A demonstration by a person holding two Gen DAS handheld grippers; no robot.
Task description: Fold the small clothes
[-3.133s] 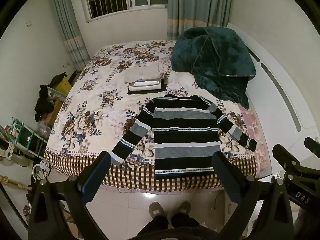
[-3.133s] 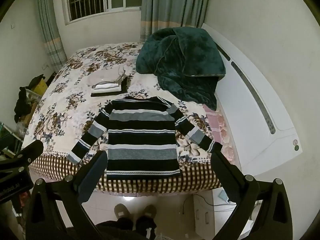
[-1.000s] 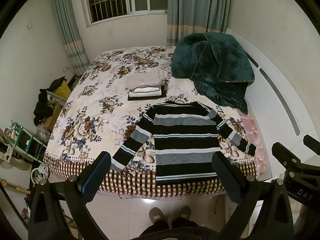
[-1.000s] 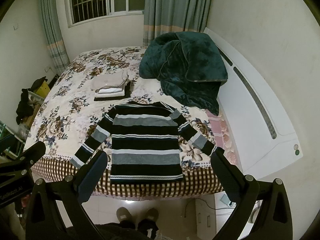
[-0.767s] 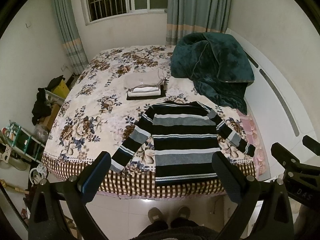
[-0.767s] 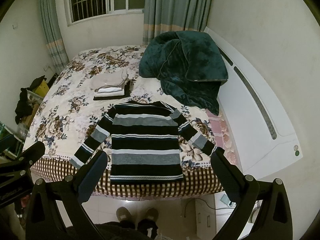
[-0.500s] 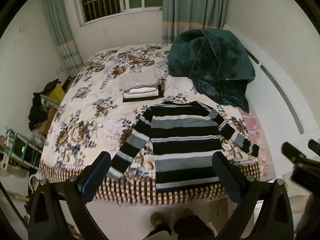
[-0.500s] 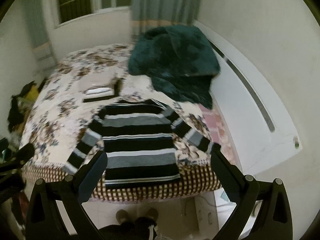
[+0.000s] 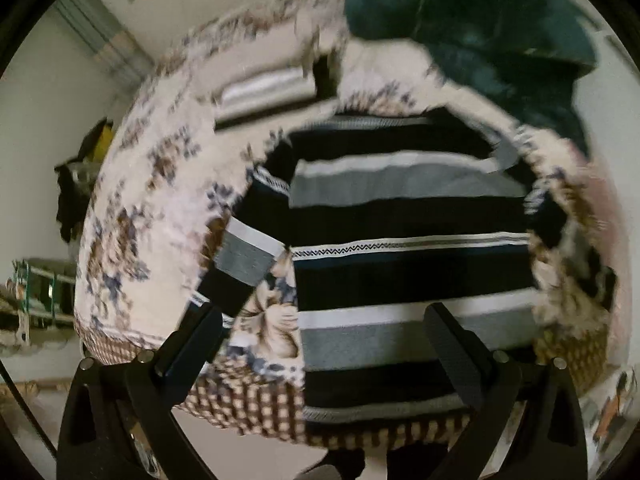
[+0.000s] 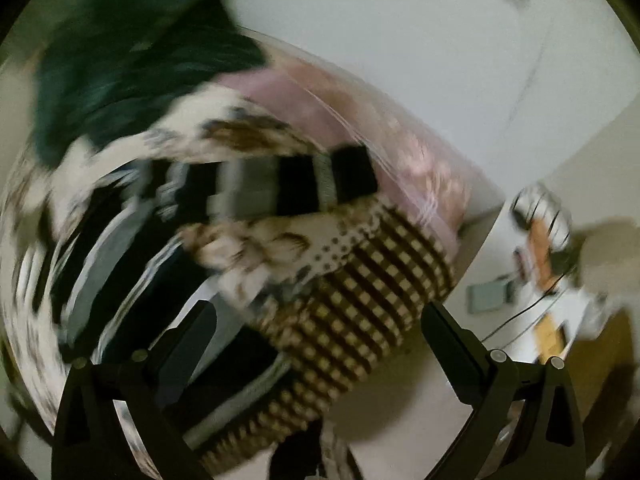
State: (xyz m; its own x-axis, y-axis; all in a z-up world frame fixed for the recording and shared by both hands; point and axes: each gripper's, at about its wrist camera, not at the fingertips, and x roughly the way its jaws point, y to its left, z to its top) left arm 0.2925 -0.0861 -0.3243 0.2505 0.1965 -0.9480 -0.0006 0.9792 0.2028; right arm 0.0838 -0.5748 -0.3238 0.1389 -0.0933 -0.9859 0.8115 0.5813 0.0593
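Note:
A black, grey and white striped sweater [image 9: 408, 240] lies flat, sleeves spread, at the near edge of the floral bed [image 9: 160, 184]. My left gripper [image 9: 324, 340] is open and empty, above the sweater's lower hem and left sleeve. In the blurred right wrist view the sweater's right sleeve [image 10: 296, 188] lies across the bed's corner. My right gripper [image 10: 320, 344] is open and empty, just short of that corner, over the checked bed skirt [image 10: 360, 304].
A dark green blanket [image 9: 472, 28] is heaped at the bed's far right. A stack of folded clothes [image 9: 264, 88] sits behind the sweater. Clutter [image 9: 76, 184] lies on the floor left of the bed. A white wall [image 10: 420, 40] and a side cabinet [image 10: 548, 280] stand to the right.
Both grippers have moved quickly forward and down toward the bed. The right one has swung toward the sweater's right sleeve. The sweater has not moved. Both stay open.

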